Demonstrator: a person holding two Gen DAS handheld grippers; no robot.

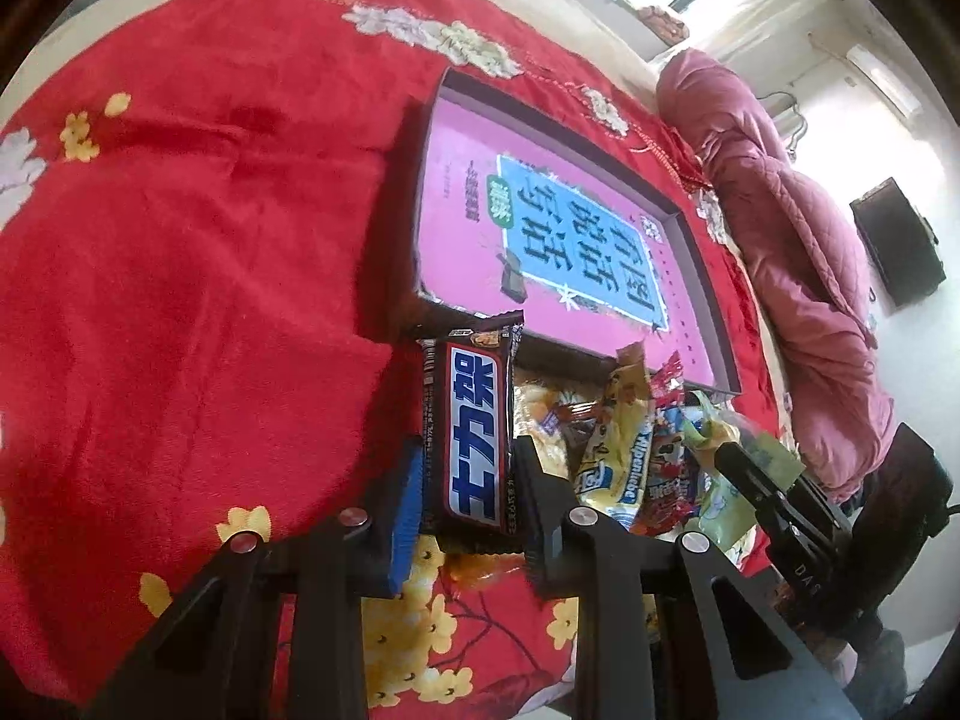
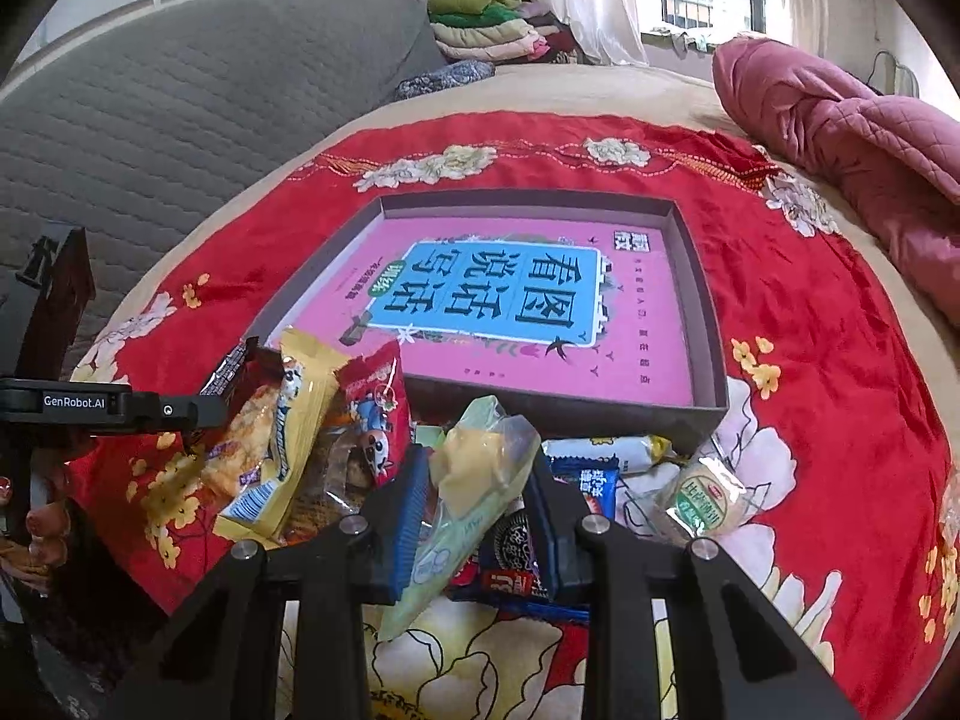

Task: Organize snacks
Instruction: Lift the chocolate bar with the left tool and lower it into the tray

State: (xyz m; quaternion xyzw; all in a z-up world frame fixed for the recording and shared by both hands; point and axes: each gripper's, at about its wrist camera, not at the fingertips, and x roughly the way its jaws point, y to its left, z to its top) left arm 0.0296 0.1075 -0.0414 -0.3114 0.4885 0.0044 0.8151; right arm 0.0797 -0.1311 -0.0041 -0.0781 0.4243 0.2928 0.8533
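My left gripper [image 1: 471,492] is shut on a dark chocolate bar [image 1: 474,414], which stands upright between the pads just in front of the box's near corner. An open shallow box [image 1: 390,240] lies beyond it with a pink book [image 1: 480,222] flat inside. My right gripper [image 2: 480,516] is shut on a pale green packet [image 2: 480,474] holding a yellow cake, lifted over the snack pile. That pile, with a yellow packet [image 2: 282,438] and a red packet [image 2: 378,408], sits against the box's front wall [image 2: 540,405]. The left gripper [image 2: 198,414] shows at the left edge of the right wrist view.
Everything lies on a red flowered blanket [image 2: 810,360] spread over a bed. A pink quilt [image 2: 840,138] is bunched at the right, a grey mattress [image 2: 180,120] stands at the left, and folded clothes [image 2: 486,30] are stacked at the back.
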